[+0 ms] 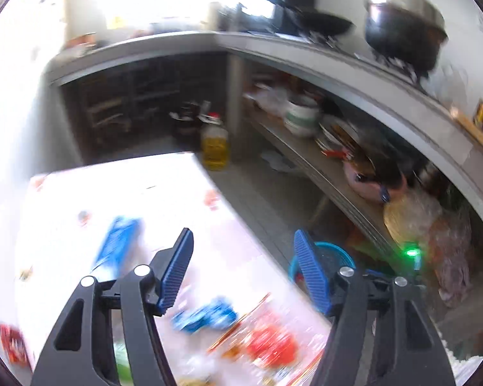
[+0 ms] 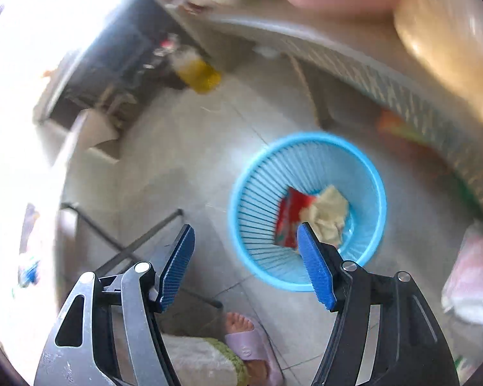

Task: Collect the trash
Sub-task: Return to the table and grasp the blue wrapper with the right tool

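Right gripper [image 2: 246, 265] hangs wide open, empty, over bare floor tiles; blue basket [image 2: 306, 209] at its 1 o'clock holds two pieces: one red wrapper [image 2: 289, 218], one crumpled paper [image 2: 328, 212]. Left gripper [image 1: 243, 273] gapes, empty, above table edge [image 1: 228, 206]; three blurred wrappers [image 1: 206, 317] near 6 o'clock, open floor at 3 o'clock.
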Available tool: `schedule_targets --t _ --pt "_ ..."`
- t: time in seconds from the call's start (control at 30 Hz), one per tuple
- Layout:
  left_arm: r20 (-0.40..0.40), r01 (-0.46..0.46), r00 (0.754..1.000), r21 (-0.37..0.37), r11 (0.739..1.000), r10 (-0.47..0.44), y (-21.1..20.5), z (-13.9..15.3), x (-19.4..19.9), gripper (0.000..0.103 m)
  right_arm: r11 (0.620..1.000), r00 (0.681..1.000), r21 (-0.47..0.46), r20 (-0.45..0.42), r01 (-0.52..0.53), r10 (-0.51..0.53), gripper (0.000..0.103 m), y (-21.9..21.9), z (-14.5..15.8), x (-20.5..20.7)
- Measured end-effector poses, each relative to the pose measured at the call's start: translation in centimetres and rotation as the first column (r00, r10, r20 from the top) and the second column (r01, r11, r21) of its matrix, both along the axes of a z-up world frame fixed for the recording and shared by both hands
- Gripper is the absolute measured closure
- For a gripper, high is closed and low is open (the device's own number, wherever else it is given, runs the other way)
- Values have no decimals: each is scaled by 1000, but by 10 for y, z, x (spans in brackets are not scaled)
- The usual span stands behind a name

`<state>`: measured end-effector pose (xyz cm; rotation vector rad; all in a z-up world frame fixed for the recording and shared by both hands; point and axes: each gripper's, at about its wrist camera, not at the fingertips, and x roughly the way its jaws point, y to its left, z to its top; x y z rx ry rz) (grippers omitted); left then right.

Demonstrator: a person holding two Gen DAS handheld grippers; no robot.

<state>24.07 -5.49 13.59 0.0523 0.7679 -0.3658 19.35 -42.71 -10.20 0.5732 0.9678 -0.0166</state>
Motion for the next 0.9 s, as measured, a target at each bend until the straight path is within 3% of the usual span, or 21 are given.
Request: schedule_targets --t 0.1,0.23,0.33,0.43,0.57,0.77,0.9 --pt "14 -63 998 -53 997 64 38 -3 -30 39 996 993 -22 73 -86 87 39 24 40 -4" --pt "50 -98 993 -124 987 105 75 -16 -71 38 971 960 -40 149 -235 238 39 66 86 -4" --pt "63 -103 992 -154 983 114 91 -29 -97 38 928 913 -27 171 -372 371 39 106 109 4" --pt "96 -88 990 -132 987 101 100 -42 -123 38 859 845 -31 168 -511 508 39 152 123 17" --pt "104 -63 992 -90 994 72 98 -63 -147 38 766 761 -27 101 -642 641 35 214 126 37" --pt "61 -75 995 -109 991 82 104 -97 -165 37 696 707 -131 -84 -706 702 35 289 121 61" --pt "82 -106 990 -63 992 111 106 -111 -177 34 607 644 -220 -194 -764 740 35 323 100 70"
